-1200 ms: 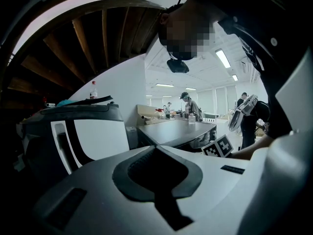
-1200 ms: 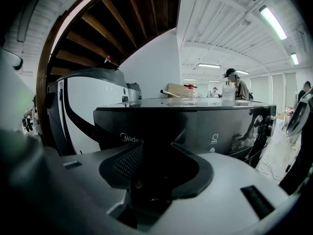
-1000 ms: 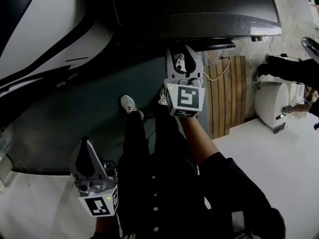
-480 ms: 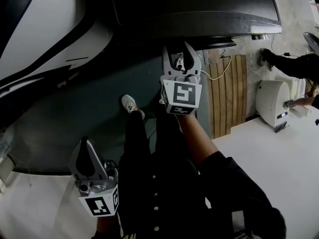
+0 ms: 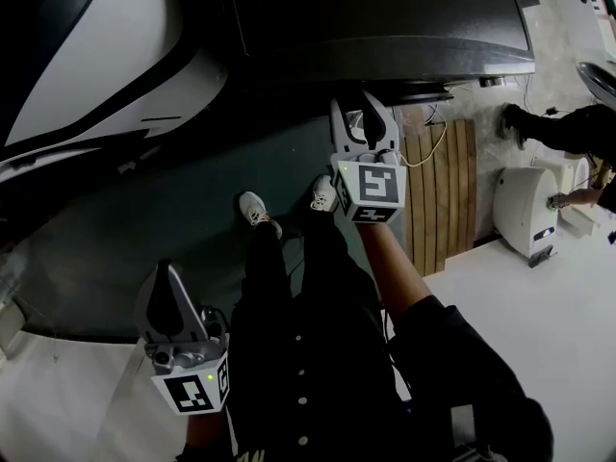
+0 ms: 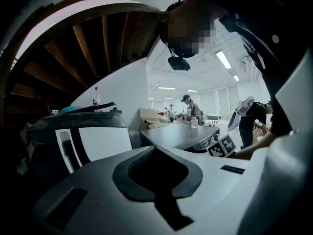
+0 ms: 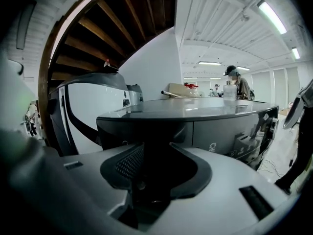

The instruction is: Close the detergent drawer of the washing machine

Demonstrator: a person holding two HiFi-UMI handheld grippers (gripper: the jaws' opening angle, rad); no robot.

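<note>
Right gripper [image 5: 354,106]: claw about half open, jaws just been narrowing, nothing between them, tips near the washing machine [image 5: 385,17] front. Left gripper [image 5: 167,279]: jaws together, empty. One detergent drawer [image 5: 421,91] juts out just right of the right claw. Two grippers, one machine.

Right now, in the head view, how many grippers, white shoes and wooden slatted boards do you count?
Grippers: 2, the left gripper and the right gripper
White shoes: 2
Wooden slatted board: 1
Total: 5

Wooden slat mat [image 5: 448,195] — white floor [image 5: 539,335]
</note>
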